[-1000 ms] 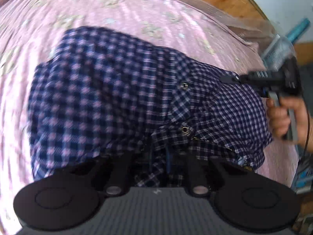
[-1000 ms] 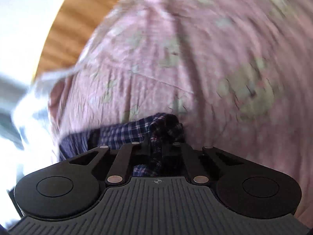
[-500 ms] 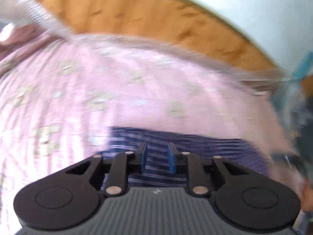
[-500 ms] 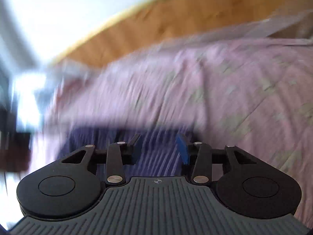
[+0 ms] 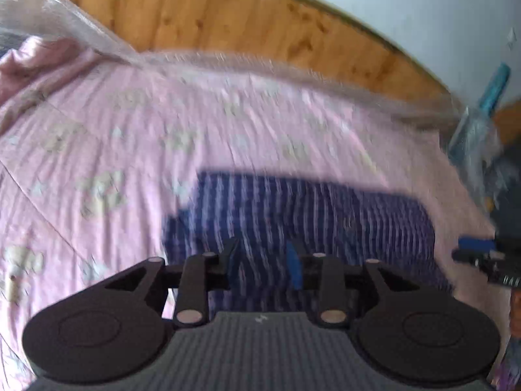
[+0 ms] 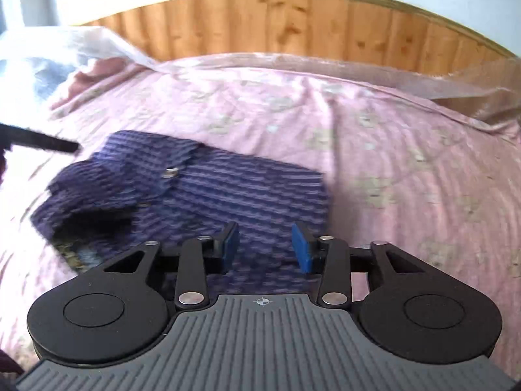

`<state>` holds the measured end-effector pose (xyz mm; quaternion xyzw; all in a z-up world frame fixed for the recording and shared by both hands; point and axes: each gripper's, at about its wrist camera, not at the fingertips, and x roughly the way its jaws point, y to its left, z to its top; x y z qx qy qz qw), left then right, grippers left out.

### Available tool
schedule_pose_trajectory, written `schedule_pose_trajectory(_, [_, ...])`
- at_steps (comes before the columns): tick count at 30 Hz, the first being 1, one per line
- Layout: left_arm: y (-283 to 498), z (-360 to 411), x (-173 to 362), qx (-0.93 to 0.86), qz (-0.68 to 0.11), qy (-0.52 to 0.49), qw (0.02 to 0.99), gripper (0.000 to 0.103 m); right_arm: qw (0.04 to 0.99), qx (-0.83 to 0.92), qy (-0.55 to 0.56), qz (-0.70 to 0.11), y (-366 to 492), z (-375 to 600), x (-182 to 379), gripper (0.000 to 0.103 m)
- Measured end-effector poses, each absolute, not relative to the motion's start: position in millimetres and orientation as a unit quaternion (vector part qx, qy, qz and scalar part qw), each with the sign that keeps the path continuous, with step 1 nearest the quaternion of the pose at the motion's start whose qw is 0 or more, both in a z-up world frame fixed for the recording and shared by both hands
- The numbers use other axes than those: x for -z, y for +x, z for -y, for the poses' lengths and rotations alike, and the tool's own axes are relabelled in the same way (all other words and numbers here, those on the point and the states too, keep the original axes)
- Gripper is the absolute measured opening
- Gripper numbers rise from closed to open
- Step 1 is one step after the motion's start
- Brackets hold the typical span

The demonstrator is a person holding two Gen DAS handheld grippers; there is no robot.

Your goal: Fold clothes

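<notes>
A navy and white checked shirt (image 5: 302, 215) lies folded into a rough rectangle on the pink bed sheet (image 5: 136, 137). In the right wrist view the shirt (image 6: 208, 189) shows a metal snap button and a rumpled near-left corner. My left gripper (image 5: 262, 262) is open and empty, held above the shirt's near edge. My right gripper (image 6: 265, 246) is open and empty, above the shirt's near right part. The right gripper's tip shows at the right edge of the left wrist view (image 5: 478, 254). The left gripper's dark tip shows at the left edge of the right wrist view (image 6: 39, 141).
A wooden headboard (image 6: 293, 29) runs along the far side of the bed. Clear plastic sheeting (image 6: 423, 75) lies along the bed's far edge. A teal brush handle in plastic (image 5: 488, 104) stands at the far right. A crumpled pink pillow or blanket (image 5: 29, 58) is at the far left.
Both grippers have let go of the shirt, opened, and lifted back and up. The shirt now lies folded on the bed.
</notes>
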<state>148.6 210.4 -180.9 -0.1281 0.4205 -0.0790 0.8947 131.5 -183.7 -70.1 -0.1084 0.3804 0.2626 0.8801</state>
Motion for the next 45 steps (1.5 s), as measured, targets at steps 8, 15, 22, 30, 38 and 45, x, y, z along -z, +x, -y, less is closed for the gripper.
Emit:
schedule_pose_trajectory(8, [131, -207, 207, 0.072, -0.456, -0.100, 0.881, 0.024, 0.857, -0.197, -0.052, -0.474, 131, 209, 108, 0.046])
schedule_pose_trajectory(15, [158, -257, 196, 0.008, -0.432, -0.202, 0.879, 0.062, 0.864, -0.147, 0.015, -0.481, 140, 233, 75, 0.060])
schedule_pose_trajectory(22, [197, -239, 215, 0.053, -0.443, -0.209, 0.870, 0.013, 0.869, -0.115, 0.022, -0.482, 181, 230, 75, 0.068])
schedule_pose_trajectory(30, [191, -277, 260, 0.109, -0.420, -0.371, 0.821, 0.009, 0.857, -0.131, 0.022, -0.498, 209, 226, 98, 0.071])
schedule_pose_trajectory(38, [169, -269, 199, 0.062, -0.377, -0.251, 0.889, 0.045, 0.866, -0.134, 0.013, -0.481, 209, 230, 94, 0.063])
schedule_pose_trajectory(45, [171, -265, 213, 0.038, -0.434, -0.187, 0.880, 0.045, 0.844, -0.161, -0.051, -0.509, 200, 217, 118, 0.057])
